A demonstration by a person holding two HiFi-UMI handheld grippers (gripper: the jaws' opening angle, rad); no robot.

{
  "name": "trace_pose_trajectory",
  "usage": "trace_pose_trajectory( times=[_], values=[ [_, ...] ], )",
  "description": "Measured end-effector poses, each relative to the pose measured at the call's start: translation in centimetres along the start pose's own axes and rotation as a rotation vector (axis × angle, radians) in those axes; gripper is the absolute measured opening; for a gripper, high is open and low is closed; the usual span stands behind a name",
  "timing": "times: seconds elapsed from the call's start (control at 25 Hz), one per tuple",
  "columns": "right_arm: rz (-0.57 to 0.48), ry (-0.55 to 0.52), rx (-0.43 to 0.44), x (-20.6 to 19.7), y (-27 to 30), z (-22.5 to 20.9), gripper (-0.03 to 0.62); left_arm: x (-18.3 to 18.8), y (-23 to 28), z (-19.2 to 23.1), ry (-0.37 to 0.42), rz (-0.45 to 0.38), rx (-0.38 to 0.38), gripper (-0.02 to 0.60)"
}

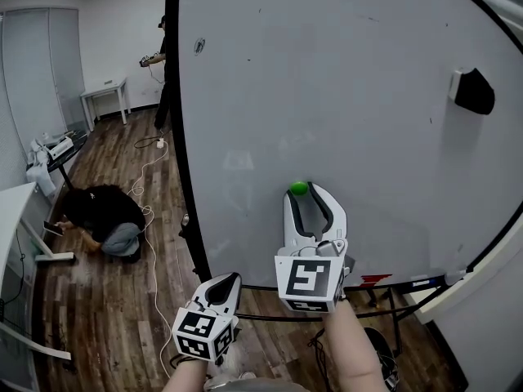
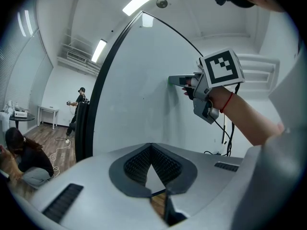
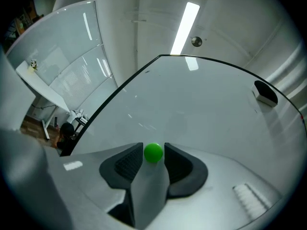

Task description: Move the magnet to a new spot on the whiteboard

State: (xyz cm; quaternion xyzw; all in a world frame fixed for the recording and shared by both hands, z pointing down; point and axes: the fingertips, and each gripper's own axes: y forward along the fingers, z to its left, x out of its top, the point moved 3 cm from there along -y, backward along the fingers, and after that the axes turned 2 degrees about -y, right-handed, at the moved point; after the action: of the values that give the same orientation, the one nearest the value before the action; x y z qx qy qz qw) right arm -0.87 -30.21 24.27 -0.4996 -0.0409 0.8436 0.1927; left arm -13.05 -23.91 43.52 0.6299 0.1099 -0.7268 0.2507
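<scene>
A small green ball magnet (image 1: 299, 188) (image 3: 153, 152) sits on the large whiteboard (image 1: 351, 72) (image 3: 206, 104), low and left of its middle. My right gripper (image 1: 310, 190) (image 3: 153, 149) is held up against the board with its tips on either side of the magnet. Its jaws stand open, and narrow gaps show beside the ball. The left gripper view shows the right gripper (image 2: 175, 80) from the side, tips at the board (image 2: 139, 99). My left gripper (image 1: 230, 278) (image 2: 151, 146) hangs lower at the left, away from the board, shut and empty.
A black eraser (image 1: 473, 91) (image 3: 265, 93) clings to the board's upper right. The marker ledge (image 1: 392, 282) runs along its bottom edge. A person (image 1: 102, 216) crouches on the wooden floor at left beside a white cable (image 1: 149, 219). Another person (image 1: 163, 60) stands near a white table (image 1: 106, 95).
</scene>
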Motion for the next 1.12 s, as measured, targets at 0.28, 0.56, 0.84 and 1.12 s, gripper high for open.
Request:
trace_pose_trajectory(
  times=[0.28,0.56,0.84,1.12],
  values=[
    [0.017,-0.037,-0.025,-0.5,0.4,0.2,0.149,0.0,-0.1,0.5,-0.009,-0.003,0.006,0.006],
    [0.015,-0.063,-0.041,-0.5,0.4,0.2,0.133,0.0,-0.1,0.5,-0.012,-0.002,0.004,0.006],
    [0.024,-0.059,-0.043,-0.6,0.2,0.0,0.132,-0.3,-0.1,0.3,-0.016,0.004,-0.003,0.006],
    [-0.006,-0.058,-0.052,0.8,-1.6,-0.1,0.13,-0.4,-0.1,-0.2,-0.016,0.003,-0.021,0.005]
  ],
)
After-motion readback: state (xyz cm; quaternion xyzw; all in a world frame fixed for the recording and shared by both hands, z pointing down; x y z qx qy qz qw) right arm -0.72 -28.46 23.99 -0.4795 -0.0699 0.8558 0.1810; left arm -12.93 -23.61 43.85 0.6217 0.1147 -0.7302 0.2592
